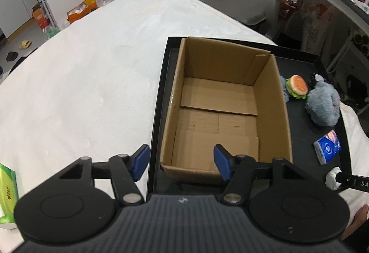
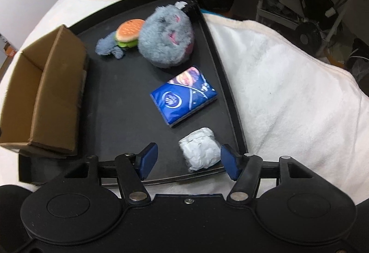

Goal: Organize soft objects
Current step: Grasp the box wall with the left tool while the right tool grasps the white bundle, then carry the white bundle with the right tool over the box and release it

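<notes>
Nearest the right wrist camera, the right gripper [image 2: 189,161] hangs spread wide and holding nothing, with a crumpled white paper wad [image 2: 200,151] lying between its blue pads [image 2: 228,164], closer to the right-hand one and not visibly touched by either. The wad sits at the near edge of a black tray [image 2: 124,114]. Just beyond it lies a blue tissue pack [image 2: 183,95], and further back a grey plush ball [image 2: 166,41] rests against a burger toy [image 2: 128,32], with a small grey furry piece [image 2: 108,46] beside that. To the left on the same tray stands an open cardboard box [image 1: 221,100], which the left wrist view shows to be bare inside.

The left gripper [image 1: 181,164] is likewise released and idle, poised over the box's near rim.

By the look of it, sorting has only begun: nothing is boxed yet, and the wad appears to be the first pick. The next move likely calls for centring the pads on the wad, closing gently so it does not squirt out, then carrying it left over the box wall.
</notes>
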### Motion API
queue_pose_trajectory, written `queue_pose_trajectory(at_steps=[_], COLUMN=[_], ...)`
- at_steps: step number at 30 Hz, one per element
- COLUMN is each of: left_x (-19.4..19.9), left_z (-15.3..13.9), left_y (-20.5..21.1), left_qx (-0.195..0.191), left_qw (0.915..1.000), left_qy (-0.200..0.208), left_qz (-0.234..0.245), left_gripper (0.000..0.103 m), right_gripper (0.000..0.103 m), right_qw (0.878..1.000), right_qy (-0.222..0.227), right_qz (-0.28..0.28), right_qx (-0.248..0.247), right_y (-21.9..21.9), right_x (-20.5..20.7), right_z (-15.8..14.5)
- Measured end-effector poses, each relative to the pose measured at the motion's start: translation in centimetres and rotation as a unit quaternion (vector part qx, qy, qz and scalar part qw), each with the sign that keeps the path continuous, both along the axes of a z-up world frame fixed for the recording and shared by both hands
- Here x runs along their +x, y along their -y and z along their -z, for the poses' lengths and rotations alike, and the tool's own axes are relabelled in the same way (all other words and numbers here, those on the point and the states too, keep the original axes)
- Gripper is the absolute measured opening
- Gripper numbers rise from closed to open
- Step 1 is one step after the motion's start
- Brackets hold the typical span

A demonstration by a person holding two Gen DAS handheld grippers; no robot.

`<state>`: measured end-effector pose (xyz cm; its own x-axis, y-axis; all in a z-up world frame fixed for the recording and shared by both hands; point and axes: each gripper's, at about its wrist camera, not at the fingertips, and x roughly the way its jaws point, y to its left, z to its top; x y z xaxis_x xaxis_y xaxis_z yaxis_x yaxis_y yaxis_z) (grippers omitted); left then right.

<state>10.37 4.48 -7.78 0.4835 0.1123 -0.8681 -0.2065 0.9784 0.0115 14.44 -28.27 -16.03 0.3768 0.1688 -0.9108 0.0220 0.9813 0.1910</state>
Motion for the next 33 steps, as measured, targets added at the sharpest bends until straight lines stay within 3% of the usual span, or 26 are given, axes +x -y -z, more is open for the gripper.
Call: queue_pose_trajectory(at_steps=[11, 13, 21, 33], left_x=[2.0, 2.1, 2.1, 0.2], left_z=[2.5, 2.8, 3.7, 3.4], left_y=[-1.1, -1.4, -1.9, -1.7], left_qx=[-0.008, -0.012, -0.010, -0.015], left_qw=[0.9995, 0.9995, 0.9993, 0.9997], left_qy=[-0.028, -0.026, -0.032, -0.021], left_qz=[-0.013, -0.015, -0.016, 0.000], left_gripper=[0.049, 0.044, 0.009, 0.008], right_gripper=[0.058, 0.058, 0.054, 0.053], right_qw=[0.999, 0.999, 0.998, 0.999], right_qy=[-0.030, -0.036, -0.049, -0.007], right_qz=[0.007, 0.006, -0.008, -0.030], right_qx=[-0.027, -0.031, -0.039, -0.024], right_y=[-0.6, -0.7, -1.6, -2.5], right_x=[1.5, 1.7, 1.9, 1.1], right_z=[2.1, 2.4, 3.3, 0.6])
